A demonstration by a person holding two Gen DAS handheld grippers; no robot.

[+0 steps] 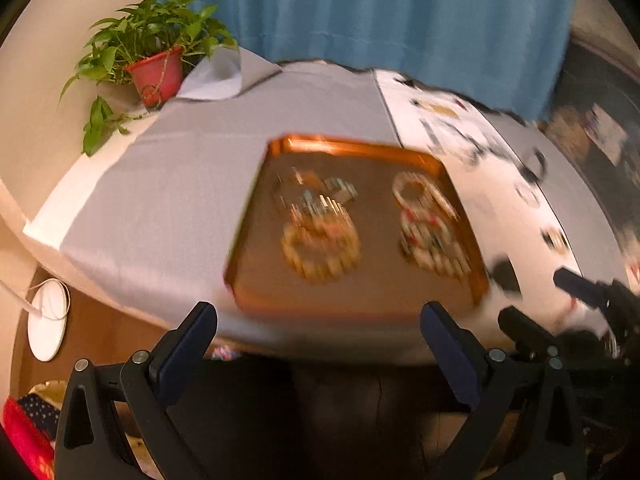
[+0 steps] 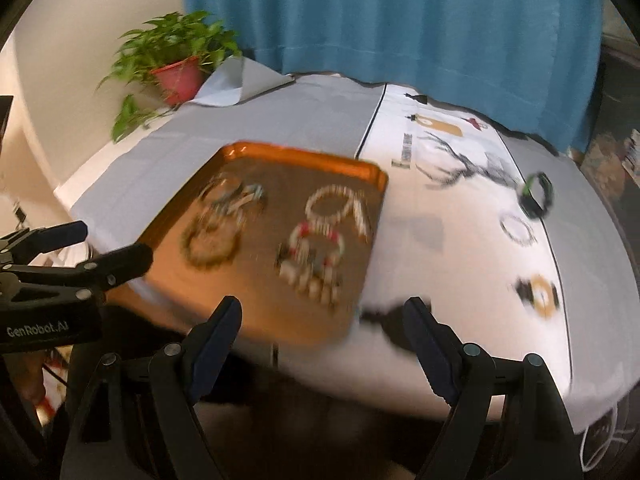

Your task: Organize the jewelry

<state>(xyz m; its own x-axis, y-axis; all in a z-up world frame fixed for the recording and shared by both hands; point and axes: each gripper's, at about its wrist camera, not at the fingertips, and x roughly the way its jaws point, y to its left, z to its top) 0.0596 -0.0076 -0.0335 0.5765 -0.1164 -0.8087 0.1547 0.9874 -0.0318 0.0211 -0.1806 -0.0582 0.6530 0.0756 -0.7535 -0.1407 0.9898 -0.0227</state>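
Loose bracelets (image 2: 536,196) seen on tabletop (image 2: 440,240), right of tray (image 2: 304,152); right hand-held gripper (image 2: 324,332) nearer, spread, empty. Left hand-held gripper (image 1: 320,332) likewise spread, faced toward tray.

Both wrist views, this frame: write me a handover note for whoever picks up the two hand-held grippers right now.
Left hand-held gripper: open, empty, short of the table's near edge.
Right hand-held gripper: open, empty, at the near edge, beside the tray's corner.
Copper tray holds the bracelets: gold beaded one near-left, small mixed pile behind it, white and red-and-white ones on the right.
Still loose on the white printed cloth: dark bracelet with green, pale beaded ring.
Frames are blurred; counts uncertain.
Left to do: move the loose pieces to the tray.
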